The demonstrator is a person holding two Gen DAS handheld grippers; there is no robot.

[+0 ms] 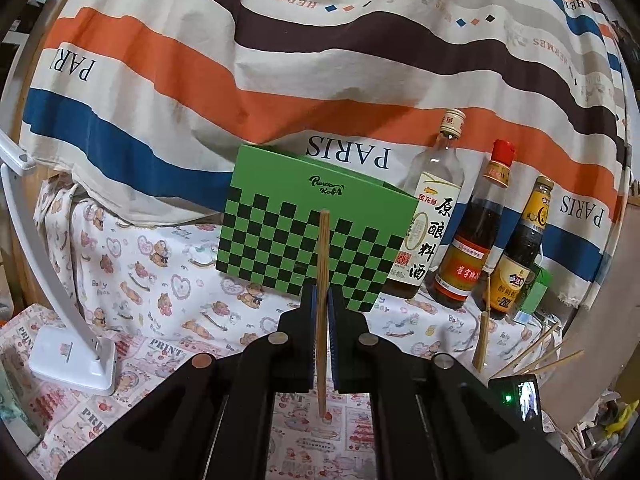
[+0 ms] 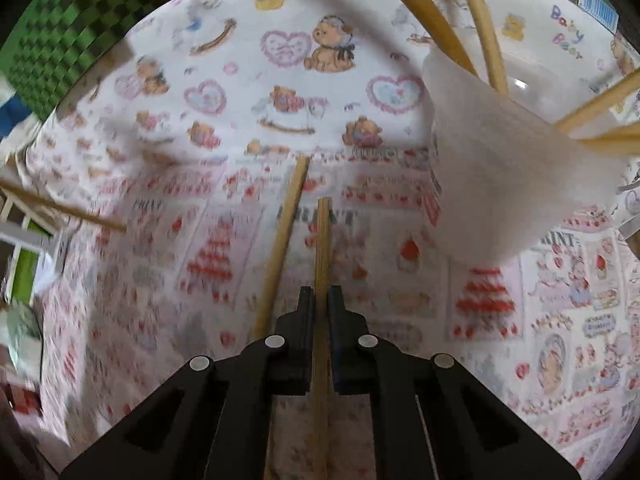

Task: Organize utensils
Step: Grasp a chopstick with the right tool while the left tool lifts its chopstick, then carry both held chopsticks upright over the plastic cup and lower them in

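My left gripper (image 1: 322,294) is shut on a wooden chopstick (image 1: 323,264) that stands upright between the fingers, in front of a green checkered box (image 1: 280,200). My right gripper (image 2: 321,294) is shut on another wooden chopstick (image 2: 322,240), held above the patterned tablecloth. A loose chopstick (image 2: 286,232) lies on the cloth just left of it. A frosted white cup (image 2: 500,160) at the upper right holds several chopsticks (image 2: 424,8). More chopsticks (image 1: 532,356) also show at the right in the left wrist view.
Three sauce bottles (image 1: 476,232) stand right of the green box. A white lamp base (image 1: 74,360) sits at the left. A striped cloth (image 1: 280,60) hangs behind. Another chopstick (image 2: 64,208) lies at the left. The right wrist view is motion-blurred.
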